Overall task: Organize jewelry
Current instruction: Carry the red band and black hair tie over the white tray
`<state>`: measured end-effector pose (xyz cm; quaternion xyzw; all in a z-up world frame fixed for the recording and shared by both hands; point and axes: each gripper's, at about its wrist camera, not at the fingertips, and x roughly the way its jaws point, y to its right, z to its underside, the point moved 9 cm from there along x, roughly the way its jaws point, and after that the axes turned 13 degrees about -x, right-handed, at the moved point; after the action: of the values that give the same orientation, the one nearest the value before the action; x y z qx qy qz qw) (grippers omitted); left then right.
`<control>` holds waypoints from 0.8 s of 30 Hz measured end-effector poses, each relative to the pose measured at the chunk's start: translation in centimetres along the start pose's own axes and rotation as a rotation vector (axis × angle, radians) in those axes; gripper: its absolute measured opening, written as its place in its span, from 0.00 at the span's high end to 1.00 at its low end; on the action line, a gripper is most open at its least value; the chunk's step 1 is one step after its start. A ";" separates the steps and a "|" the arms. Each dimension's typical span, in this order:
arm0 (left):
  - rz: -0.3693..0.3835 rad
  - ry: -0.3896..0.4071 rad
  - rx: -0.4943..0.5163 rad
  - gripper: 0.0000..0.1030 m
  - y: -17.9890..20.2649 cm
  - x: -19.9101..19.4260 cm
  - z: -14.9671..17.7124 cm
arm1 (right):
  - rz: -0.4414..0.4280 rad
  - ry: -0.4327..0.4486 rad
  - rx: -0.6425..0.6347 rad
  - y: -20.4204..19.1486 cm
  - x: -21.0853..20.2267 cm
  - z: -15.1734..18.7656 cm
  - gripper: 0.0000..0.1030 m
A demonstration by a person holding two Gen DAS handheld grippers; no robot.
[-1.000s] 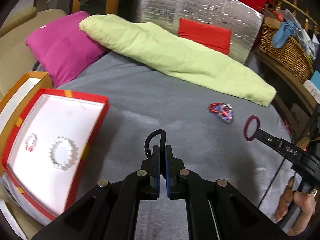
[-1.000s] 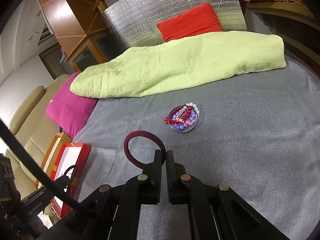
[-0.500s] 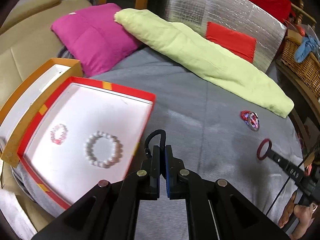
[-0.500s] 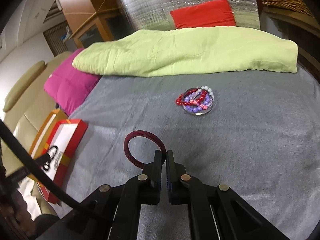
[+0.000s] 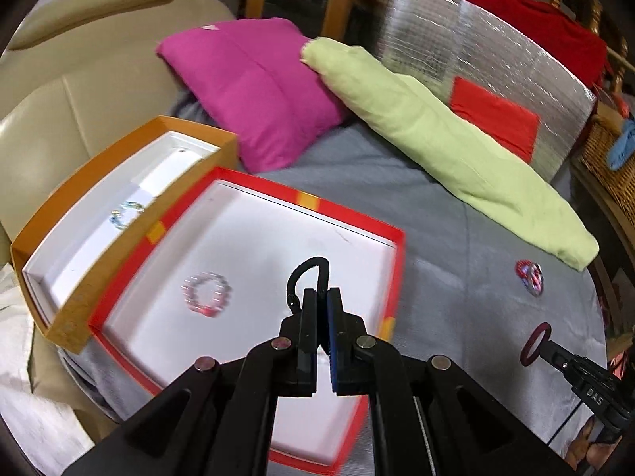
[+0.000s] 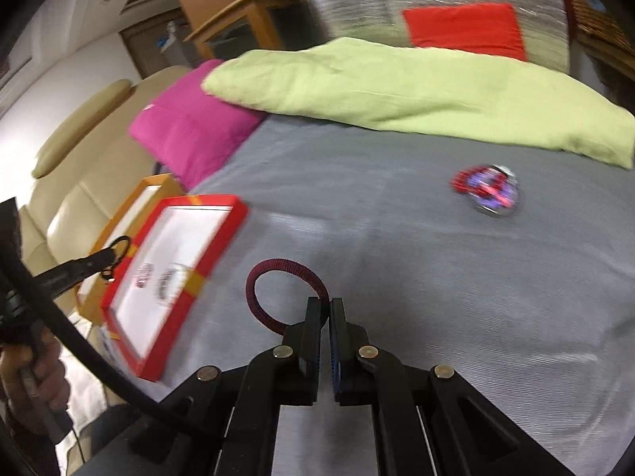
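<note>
Red box [image 5: 353,220] at the bed's left edge contains a pink bead bracelet [image 5: 206,294]. Left gripper [image 5: 322,297] pinches a black loop [image 5: 309,273]; right gripper [image 6: 324,306] pinches a maroon ring [image 6: 278,289].

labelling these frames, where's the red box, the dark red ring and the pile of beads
red box [image 5: 305,199]: left wrist view, far rim
dark red ring [image 6: 278,266]: right wrist view, top of loop
pile of beads [image 6: 486,190]: right wrist view, middle
</note>
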<state>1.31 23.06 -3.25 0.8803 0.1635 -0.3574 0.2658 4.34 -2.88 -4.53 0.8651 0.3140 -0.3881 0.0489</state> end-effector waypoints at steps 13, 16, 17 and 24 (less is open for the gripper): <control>0.033 -0.004 -0.031 0.95 -3.9 1.6 -2.7 | -0.091 -0.013 -0.121 -10.6 4.3 -5.5 0.95; 0.029 -0.005 -0.041 0.95 -4.4 2.5 -3.5 | -0.092 -0.031 -0.124 -11.4 5.8 -6.4 0.95; 0.019 -0.006 -0.041 0.95 -4.6 2.9 -3.7 | -0.090 -0.039 -0.127 -11.7 6.3 -6.6 0.95; -0.076 -0.004 -0.019 0.95 -5.5 5.2 -5.1 | -0.071 -0.115 -0.158 -13.3 11.0 -7.4 0.95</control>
<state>5.04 30.96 -5.80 0.8700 0.1998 -0.3676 0.2608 6.87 15.68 -5.00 0.8231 0.3709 -0.4127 0.1211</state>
